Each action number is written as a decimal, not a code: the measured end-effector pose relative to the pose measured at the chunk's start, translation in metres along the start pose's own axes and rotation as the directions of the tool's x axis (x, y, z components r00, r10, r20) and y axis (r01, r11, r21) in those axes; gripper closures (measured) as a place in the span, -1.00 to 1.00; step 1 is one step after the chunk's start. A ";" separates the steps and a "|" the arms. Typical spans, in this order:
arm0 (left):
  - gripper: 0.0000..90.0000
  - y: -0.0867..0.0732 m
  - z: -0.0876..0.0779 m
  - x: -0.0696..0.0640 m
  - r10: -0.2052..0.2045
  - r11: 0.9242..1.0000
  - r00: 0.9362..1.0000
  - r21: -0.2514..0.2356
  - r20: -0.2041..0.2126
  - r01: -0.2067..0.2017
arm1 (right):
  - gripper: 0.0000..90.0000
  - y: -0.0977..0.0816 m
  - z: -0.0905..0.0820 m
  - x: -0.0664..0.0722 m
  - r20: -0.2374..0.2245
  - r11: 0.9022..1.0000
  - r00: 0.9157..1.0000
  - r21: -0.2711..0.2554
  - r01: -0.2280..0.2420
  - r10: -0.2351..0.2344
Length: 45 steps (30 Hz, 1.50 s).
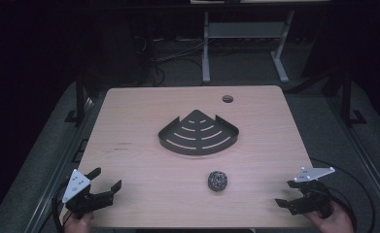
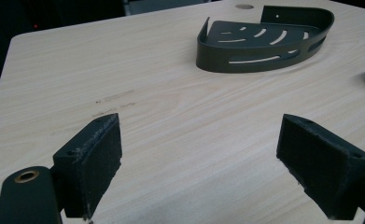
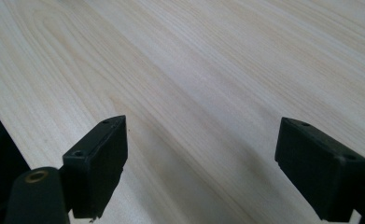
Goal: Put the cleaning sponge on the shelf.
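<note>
Nothing is begun: both the left gripper and right gripper rest spread and empty at the near corners, the probably steel-wool ball untouched near the corner rack.

Looking forward and down from high above the near edge in the high view, taking in the whole counter from some way off. Riding low and close on the left gripper, facing across the wood toward the dark corner rack, also lying mid-counter in the high view. Riding on the right gripper, hovering very near the surface, facing bare wood grain near an edge.
</note>
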<state>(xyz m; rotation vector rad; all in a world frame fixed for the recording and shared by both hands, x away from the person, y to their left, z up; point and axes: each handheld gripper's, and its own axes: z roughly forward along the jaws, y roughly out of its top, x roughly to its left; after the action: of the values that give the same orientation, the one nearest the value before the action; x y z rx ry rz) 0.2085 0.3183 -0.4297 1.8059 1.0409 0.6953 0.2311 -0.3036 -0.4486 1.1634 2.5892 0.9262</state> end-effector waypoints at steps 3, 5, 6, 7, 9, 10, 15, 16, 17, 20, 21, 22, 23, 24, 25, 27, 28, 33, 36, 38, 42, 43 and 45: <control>-0.70 0.000 -0.001 0.000 0.002 1.000 1.000 0.000 0.000 -0.002 | -0.63 0.002 0.001 0.001 0.001 1.000 1.000 0.003 0.002 -0.002; -0.70 0.000 -0.001 0.000 -0.001 1.000 1.000 -0.001 0.000 0.001 | -0.63 0.003 0.002 0.003 -0.002 1.000 1.000 0.007 0.010 -0.010; -0.70 0.000 -0.001 -0.001 -0.002 1.000 1.000 -0.005 0.004 0.002 | -0.63 0.005 0.003 0.005 0.000 1.000 1.000 0.010 0.016 -0.016; -0.70 0.000 -0.001 -0.001 -0.002 1.000 1.000 -0.005 0.004 0.002 | -0.63 0.005 0.004 0.006 -0.002 1.000 1.000 0.013 0.015 -0.015; -0.70 0.000 -0.001 -0.001 0.003 1.000 1.000 -0.007 0.006 -0.003 | -0.63 0.007 0.005 0.007 -0.004 1.000 1.000 0.018 0.018 -0.018; -0.70 0.000 -0.001 0.000 0.003 1.000 1.000 -0.008 0.006 -0.003 | -0.63 0.010 0.006 0.010 -0.001 0.999 0.999 0.021 0.033 -0.033; -0.70 -0.001 0.000 0.001 -0.006 1.000 1.000 -0.005 0.009 0.006 | -0.63 0.014 0.008 0.013 -0.009 0.999 0.999 0.013 0.036 -0.036; -0.70 -0.001 0.000 0.000 -0.002 1.000 1.000 -0.004 0.009 0.002 | -0.63 0.015 0.009 0.014 -0.010 0.999 0.999 0.017 0.038 -0.037; -0.70 0.000 0.000 0.000 0.002 1.000 1.000 -0.004 0.009 -0.002 | -0.63 0.016 0.010 0.014 -0.012 0.999 0.999 0.018 0.044 -0.044; -0.70 0.000 0.000 0.000 0.003 1.000 1.000 -0.004 0.011 -0.003 | -0.63 0.016 0.011 0.015 -0.015 0.999 0.999 0.023 0.048 -0.048; -0.70 0.000 0.000 0.000 0.003 1.000 1.000 -0.004 0.011 -0.003 | -0.63 0.016 0.011 0.015 -0.015 0.999 0.999 0.023 0.048 -0.048; -0.70 0.000 0.001 0.000 0.004 1.000 1.000 -0.003 0.010 -0.004 | -0.63 0.017 0.011 0.016 -0.016 0.999 0.999 0.024 0.049 -0.048; -0.70 0.000 0.001 0.000 0.004 1.000 1.000 -0.003 0.010 -0.004 | -0.63 0.017 0.012 0.016 -0.017 0.999 0.999 0.025 0.047 -0.047; -0.70 0.000 0.001 0.000 0.001 1.000 1.000 -0.002 0.009 -0.001 | -0.63 0.017 0.012 0.016 -0.018 0.999 0.999 0.024 0.049 -0.048; -0.70 0.000 0.001 0.000 0.001 1.000 1.000 -0.001 0.008 -0.001 | -0.63 0.017 0.012 0.016 -0.018 0.999 0.999 0.024 0.049 -0.048; -0.70 0.000 0.001 0.000 0.003 1.000 1.000 -0.002 0.009 -0.003 | -0.63 0.018 0.012 0.017 -0.020 0.998 0.998 0.026 0.053 -0.053; -0.70 0.000 0.000 0.000 0.005 1.000 1.000 -0.002 0.008 -0.005 | -0.63 0.019 0.013 0.018 -0.022 0.998 0.998 0.026 0.051 -0.051; -0.70 0.000 0.000 0.000 0.006 1.000 1.000 -0.003 0.007 -0.006 | -0.63 0.021 0.015 0.020 -0.027 0.998 0.998 0.035 0.061 -0.060; -0.70 0.000 0.000 0.000 0.003 1.000 1.000 -0.004 0.007 -0.003 | -0.63 0.022 0.016 0.021 -0.030 0.997 0.997 0.037 0.067 -0.066; -0.70 0.000 0.000 0.000 0.004 1.000 1.000 -0.003 0.006 -0.004 | -0.63 0.023 0.017 0.022 -0.029 0.997 0.997 0.040 0.071 -0.069; -0.70 0.000 -0.001 0.000 0.000 1.000 1.000 -0.008 0.005 0.000 | -0.63 0.025 0.018 0.024 -0.033 0.996 0.997 0.042 0.076 -0.075; -0.70 0.000 -0.001 0.000 0.000 1.000 1.000 -0.008 0.005 0.000 | -0.63 0.025 0.018 0.024 -0.033 0.996 0.997 0.042 0.076 -0.075; -0.70 0.000 -0.001 0.000 0.002 1.000 1.000 -0.007 0.004 -0.002 | -0.63 0.026 0.019 0.026 -0.035 0.996 0.996 0.044 0.084 -0.082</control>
<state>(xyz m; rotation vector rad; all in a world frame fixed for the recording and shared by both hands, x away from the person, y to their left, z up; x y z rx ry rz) 0.2081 0.3185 -0.4294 1.8020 1.0331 0.6947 0.2370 -0.2629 -0.4455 1.0508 2.6759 0.8814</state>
